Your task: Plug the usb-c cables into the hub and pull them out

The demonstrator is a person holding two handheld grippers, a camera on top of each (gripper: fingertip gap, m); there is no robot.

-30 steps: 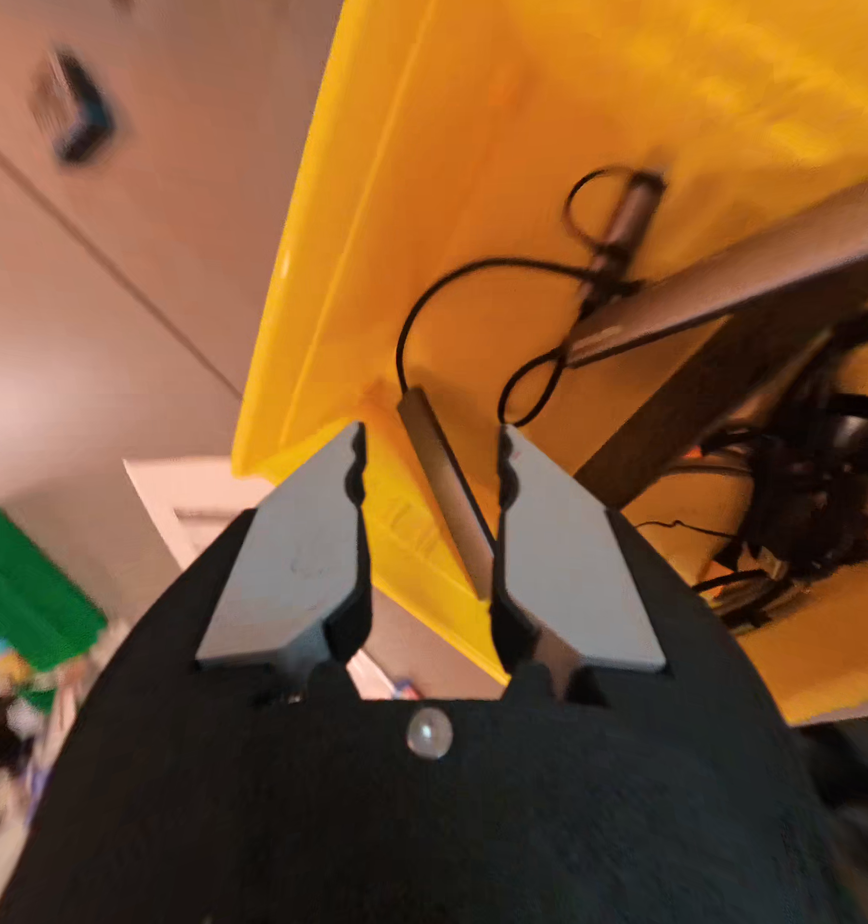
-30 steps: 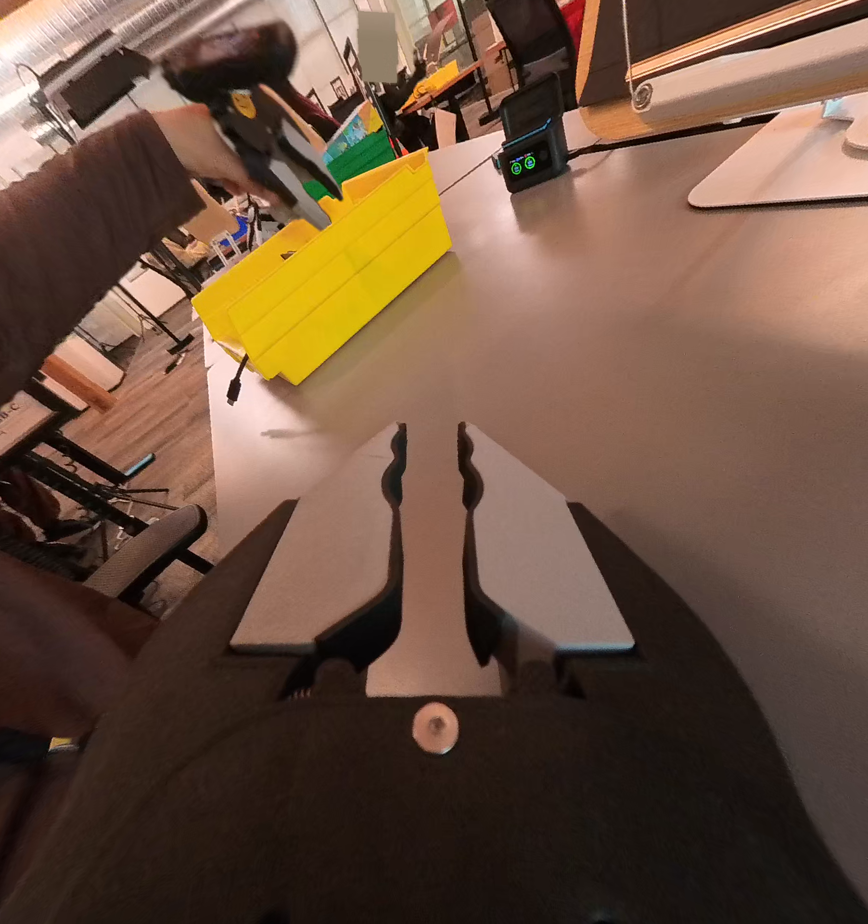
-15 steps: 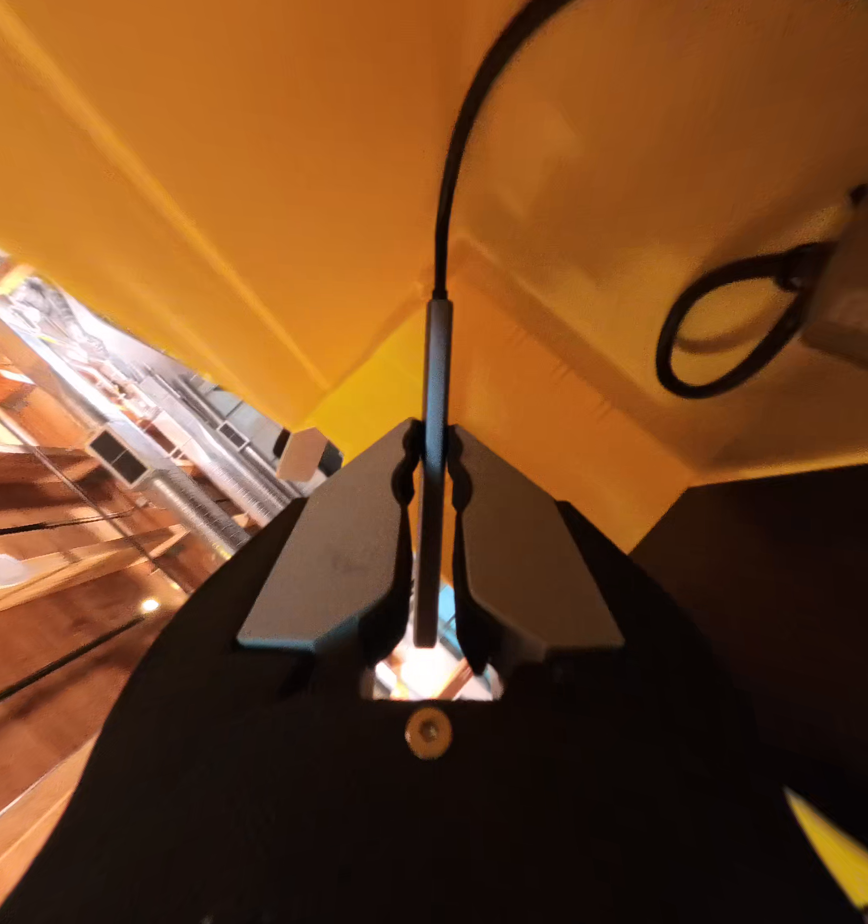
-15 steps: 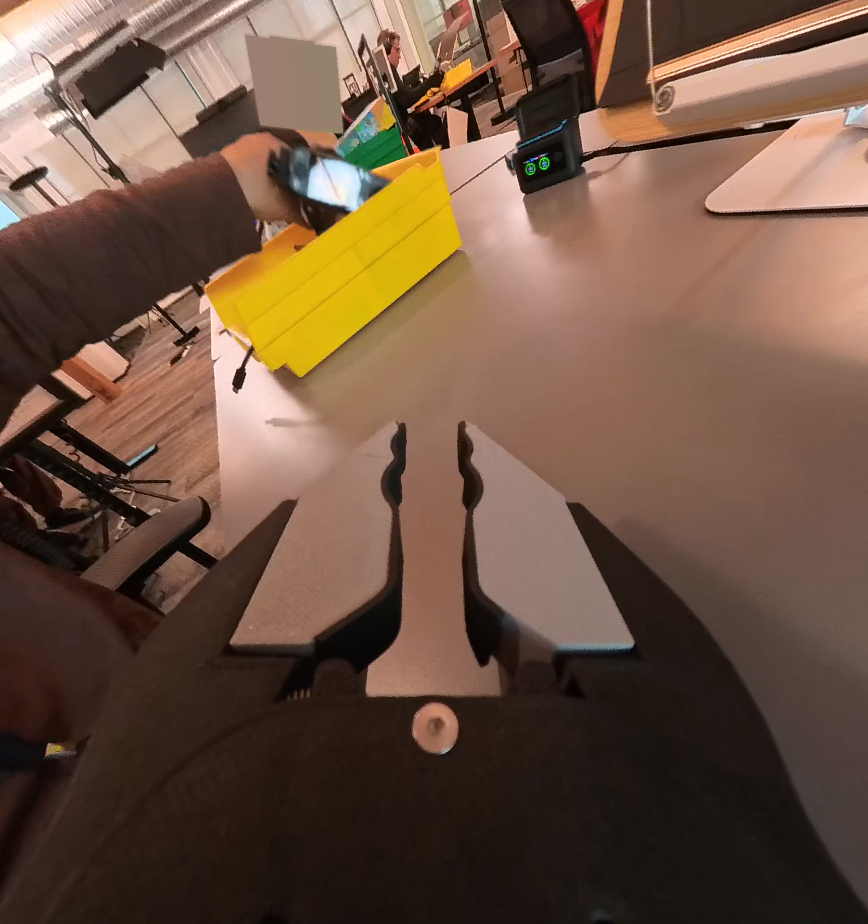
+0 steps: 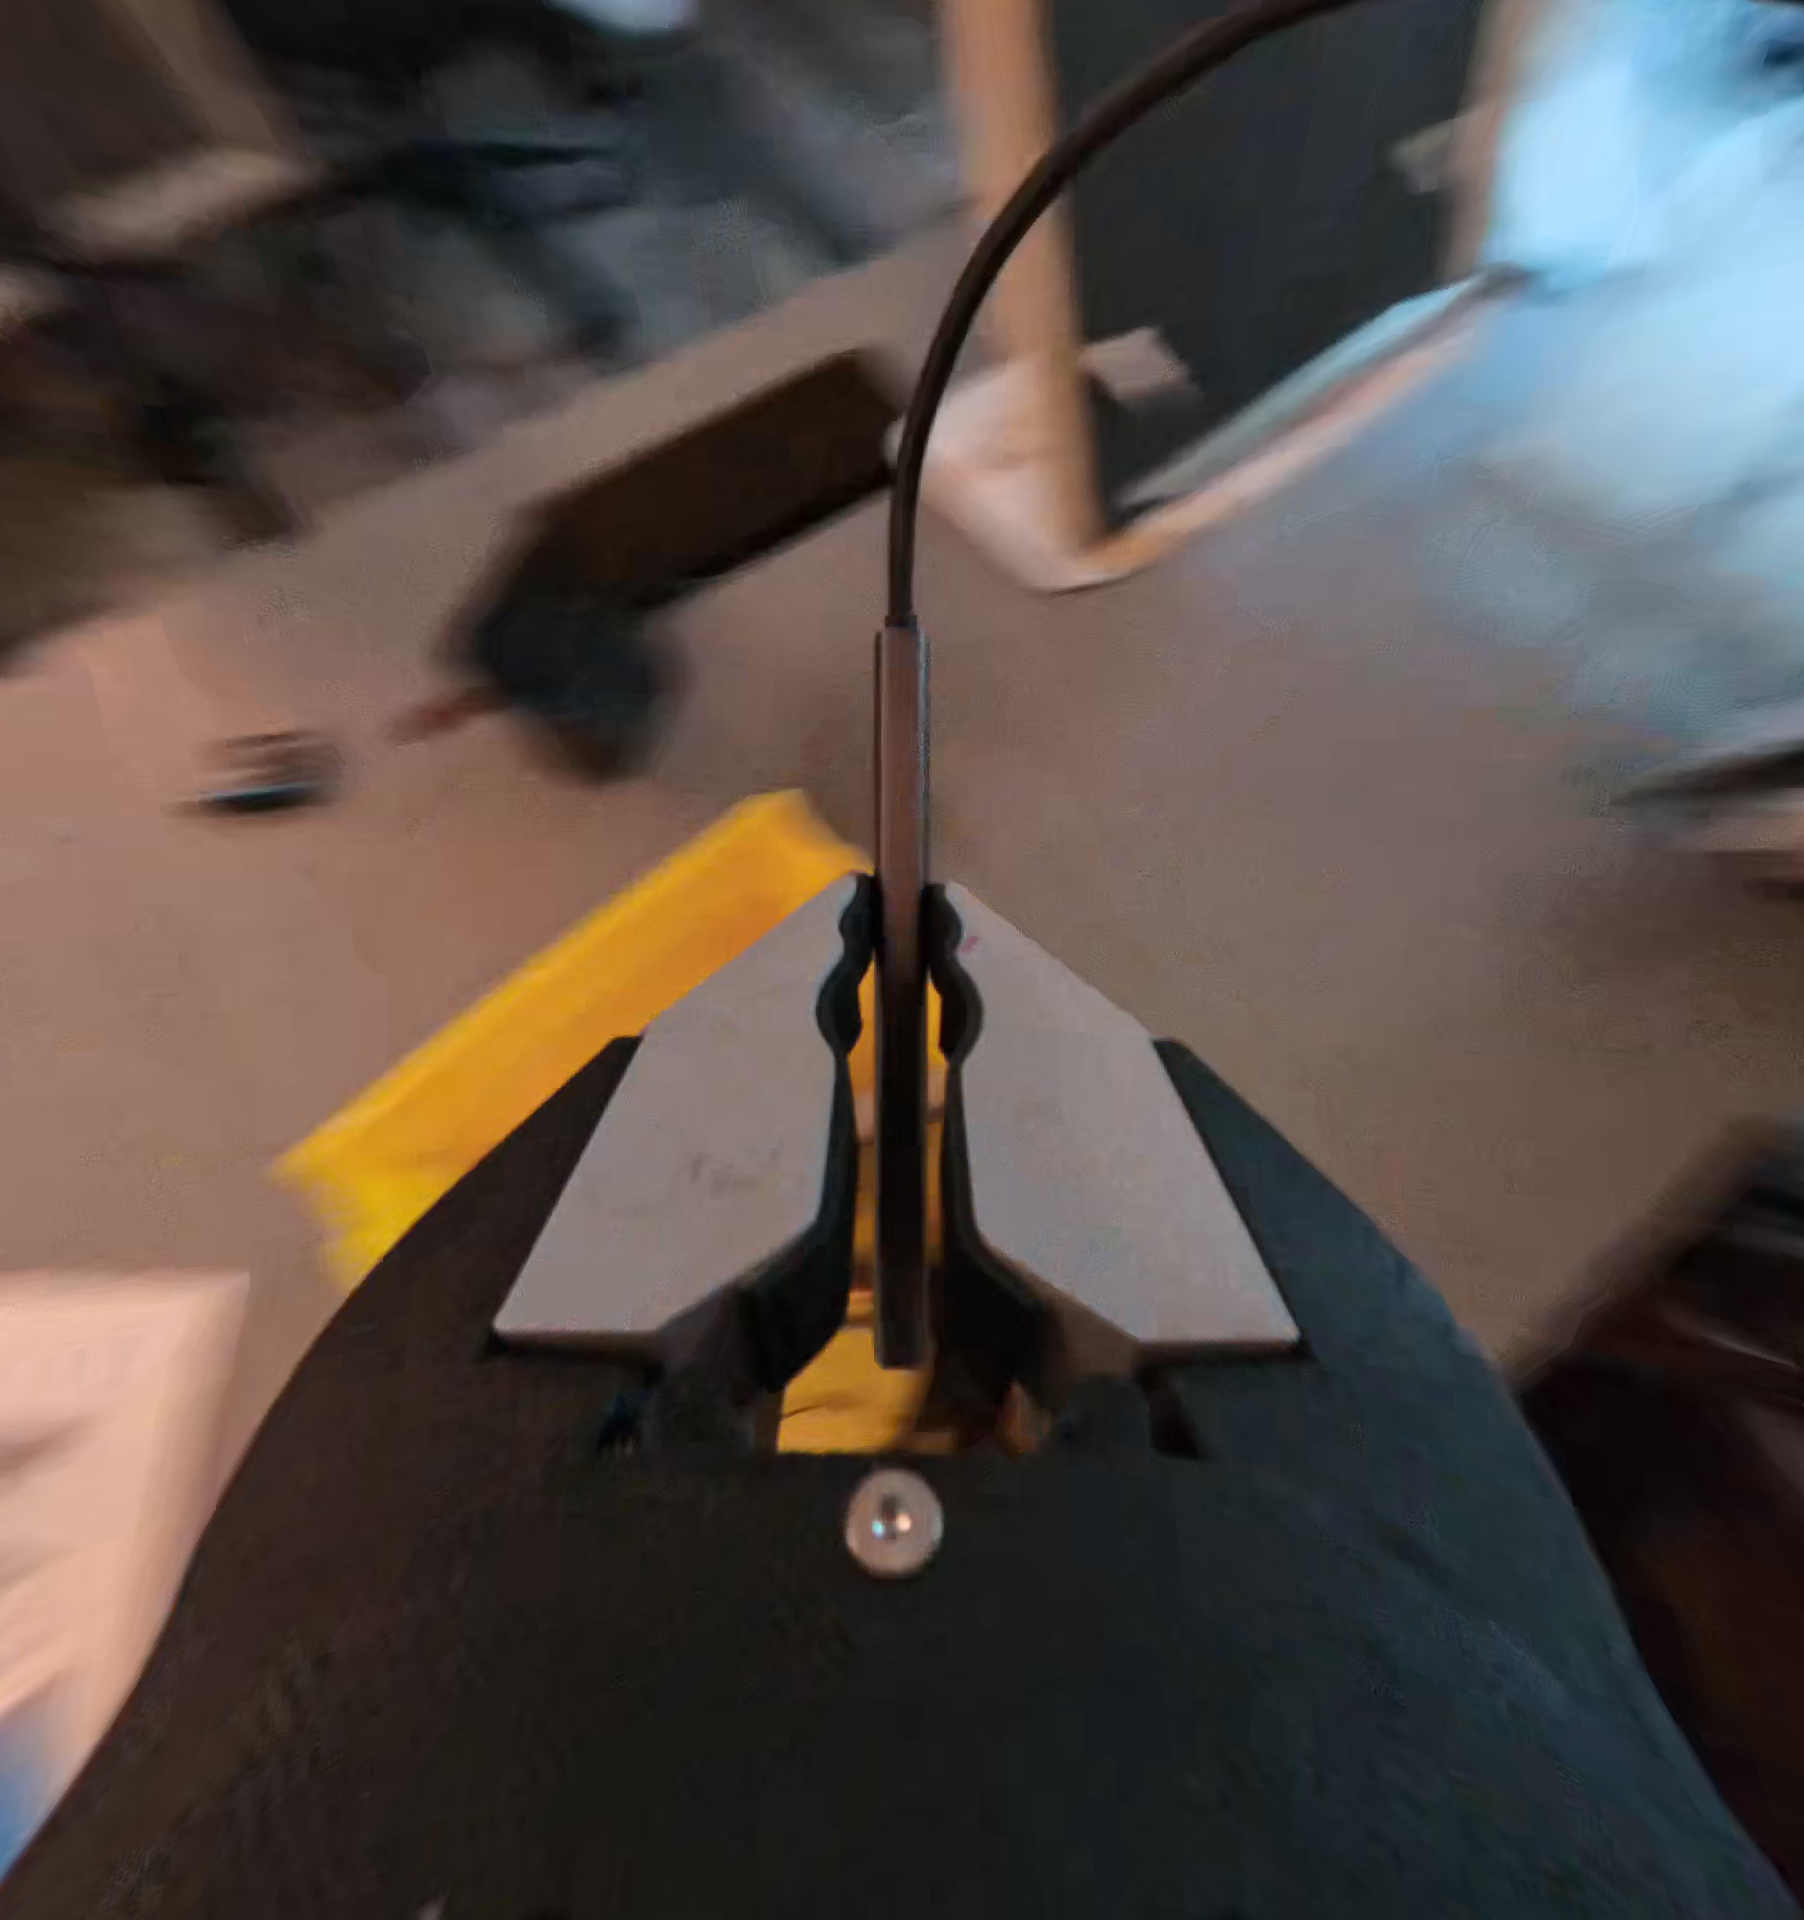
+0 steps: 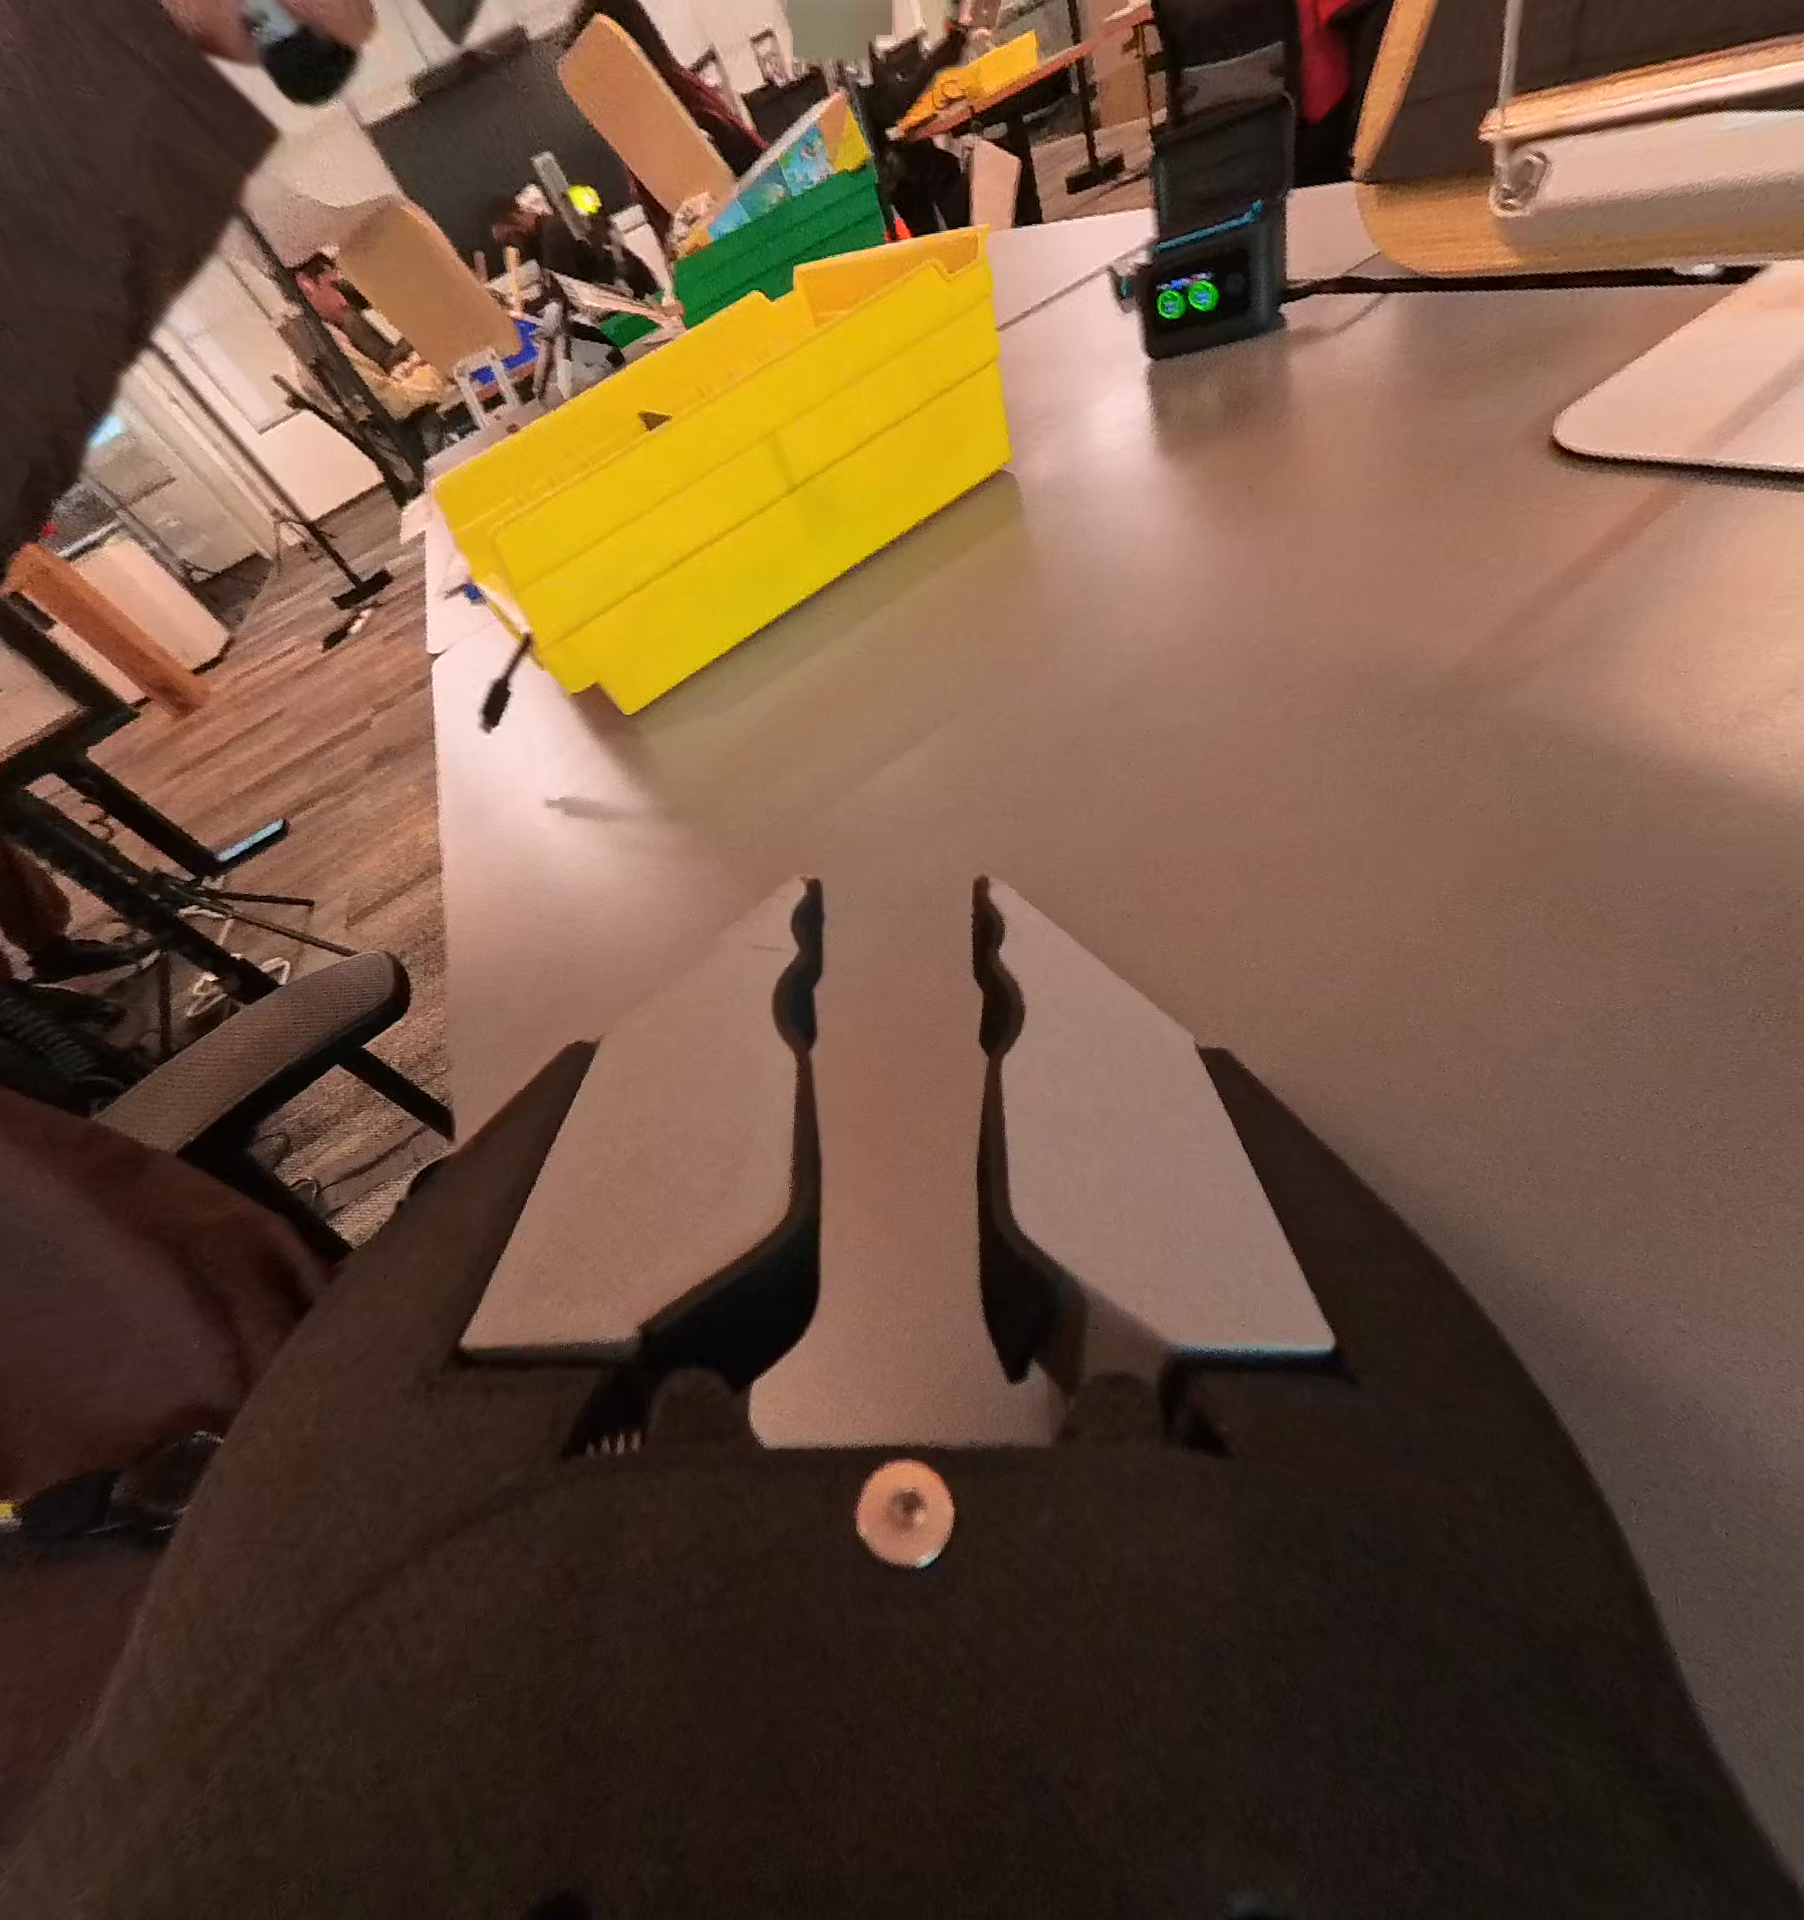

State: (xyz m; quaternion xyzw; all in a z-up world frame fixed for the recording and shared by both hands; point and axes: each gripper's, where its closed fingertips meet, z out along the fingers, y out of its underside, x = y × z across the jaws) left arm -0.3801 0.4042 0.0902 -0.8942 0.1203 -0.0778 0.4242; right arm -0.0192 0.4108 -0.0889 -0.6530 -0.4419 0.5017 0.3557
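My left gripper [image 5: 901, 894] is shut on a slim grey USB hub [image 5: 901, 790], held edge-on between the fingers and lifted above the yellow bin [image 5: 565, 1029]. The hub's black cable [image 5: 955, 312] arcs up and to the right out of the frame. My right gripper [image 6: 896, 891] is open and empty, low over the grey table [image 6: 1397, 831]. In the right wrist view the yellow bin [image 6: 763, 499] stands at the table's far left, with a black cable plug [image 6: 498, 696] hanging off its near corner. The left gripper itself is out of that view; only a sleeve [image 6: 67, 260] shows.
A small black device with green lit dials [image 6: 1204, 291] stands behind the bin. A monitor's white foot [image 6: 1729, 384] is at the far right. A green bin [image 6: 773, 239] sits beyond the yellow one. An office chair [image 6: 254, 1049] stands left of the table edge. The left wrist view is motion-blurred.
My left gripper closed on the hub inside the yellow bin, then lifted it out and swung away; the bin is now below it. My right gripper opened a little wider.
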